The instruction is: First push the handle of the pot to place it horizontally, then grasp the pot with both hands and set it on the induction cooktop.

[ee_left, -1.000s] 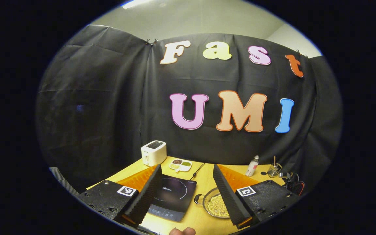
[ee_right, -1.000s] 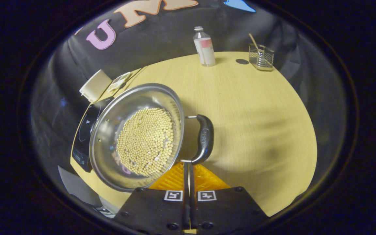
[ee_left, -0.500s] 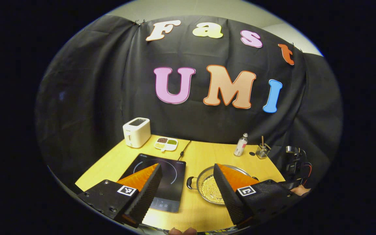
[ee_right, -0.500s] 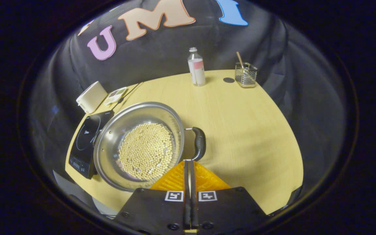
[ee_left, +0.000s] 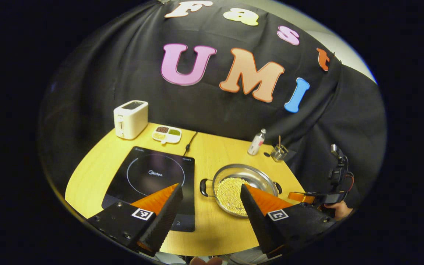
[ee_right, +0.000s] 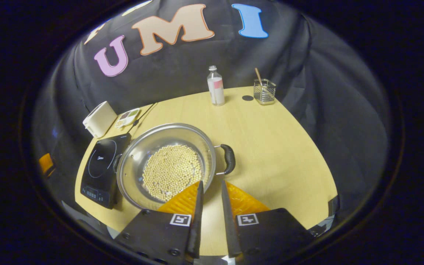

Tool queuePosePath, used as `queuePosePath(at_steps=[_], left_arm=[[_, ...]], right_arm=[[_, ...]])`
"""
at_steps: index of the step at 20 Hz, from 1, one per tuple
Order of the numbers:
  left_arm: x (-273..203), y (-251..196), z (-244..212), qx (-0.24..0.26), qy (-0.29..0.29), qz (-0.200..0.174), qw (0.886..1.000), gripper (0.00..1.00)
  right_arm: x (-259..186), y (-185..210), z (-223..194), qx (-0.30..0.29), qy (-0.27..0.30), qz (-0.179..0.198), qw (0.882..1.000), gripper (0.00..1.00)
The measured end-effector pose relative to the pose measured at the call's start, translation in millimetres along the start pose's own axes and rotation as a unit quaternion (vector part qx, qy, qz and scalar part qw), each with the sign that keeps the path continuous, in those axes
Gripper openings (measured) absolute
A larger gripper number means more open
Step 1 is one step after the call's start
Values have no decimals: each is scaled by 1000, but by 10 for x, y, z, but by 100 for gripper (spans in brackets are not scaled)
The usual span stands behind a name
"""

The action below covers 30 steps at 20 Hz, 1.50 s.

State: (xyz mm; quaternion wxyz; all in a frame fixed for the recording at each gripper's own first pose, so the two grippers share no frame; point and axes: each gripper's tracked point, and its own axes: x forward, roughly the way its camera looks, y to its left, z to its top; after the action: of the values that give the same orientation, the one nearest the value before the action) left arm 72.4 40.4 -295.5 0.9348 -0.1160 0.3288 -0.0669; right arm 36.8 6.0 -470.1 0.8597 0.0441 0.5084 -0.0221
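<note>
right gripper (ee_right: 212,186) slightly parted, empty, near pot (ee_right: 168,165) handle (ee_right: 229,159)

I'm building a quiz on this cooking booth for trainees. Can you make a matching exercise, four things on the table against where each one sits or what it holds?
Things:
1. pot
2. induction cooktop
3. toaster
4. bottle

Descriptions:
A. stands beside the wire holder at the table's far edge
B. flat, dark, nothing on it
C. holds small pale beads
D. white, in the far corner next to the divided dish

Pairs: 1-C, 2-B, 3-D, 4-A
</note>
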Motion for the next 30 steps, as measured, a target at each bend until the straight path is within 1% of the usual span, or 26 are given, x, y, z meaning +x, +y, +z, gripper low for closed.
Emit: queuePosePath(at_steps=[1,2,3,4,5,7,8,9,10,14,16,17,18,19,20,21,22,23,24,26,28,30], left_arm=[[79,12,-53,-1,13,-4,1000,96],[157,18,-95,-4,22,-5,1000,97],[240,24,-152,-6,35,-8,999,97],[348,38,-214,-15,50,-9,999,96],[424,30,-257,-24,61,-10,998,97],[612,3,-316,-39,81,-15,996,96],[720,21,-349,-42,92,-10,995,96],[803,44,-391,-43,106,-6,993,96],[892,60,-415,-47,114,-3,992,96],[1163,31,-562,-58,149,3,987,96],[1278,22,-622,-53,162,4,985,96],[1331,56,-670,-48,168,11,985,96],[1382,82,-710,-46,176,17,983,96],[1430,85,-745,-50,182,20,982,96],[1473,83,-779,-56,188,22,980,96],[1503,87,-838,-60,198,27,978,96],[1524,95,-871,-61,205,31,976,96],[1552,97,-895,-59,209,33,976,96],[1570,94,-900,-57,211,33,975,96],[1593,77,-928,-51,214,32,975,96],[1616,59,-951,-50,218,32,974,96],[1648,67,-989,-51,225,34,973,95]], right_arm=[[11,0,40,-1,-3,-3,1000,32],[49,-22,58,-4,-3,-6,1000,39],[110,-38,64,-8,1,-9,1000,39],[170,-72,43,-12,11,-11,1000,36],[213,-93,51,-10,16,-11,1000,39],[387,-153,116,-9,20,-12,1000,37],[466,-186,104,-8,29,-11,999,37],[547,-181,129,-5,34,-4,999,39],[632,-190,161,-2,37,1,999,36],[912,-240,244,15,53,19,998,35],[991,-234,281,25,58,29,998,36],[1032,-240,318,29,57,35,997,36],[1062,-228,342,34,57,39,997,39],[1082,-224,365,37,59,44,997,58],[1099,-221,367,37,60,49,996,39],[1113,-236,364,33,62,48,996,38],[1114,-242,368,28,61,51,996,41],[1124,-234,399,24,59,52,997,55],[1158,-224,410,16,60,55,997,46],[1169,-272,447,-9,50,46,998,46],[1181,-241,458,-37,45,45,997,55],[1193,-252,513,-45,40,41,997,61]])
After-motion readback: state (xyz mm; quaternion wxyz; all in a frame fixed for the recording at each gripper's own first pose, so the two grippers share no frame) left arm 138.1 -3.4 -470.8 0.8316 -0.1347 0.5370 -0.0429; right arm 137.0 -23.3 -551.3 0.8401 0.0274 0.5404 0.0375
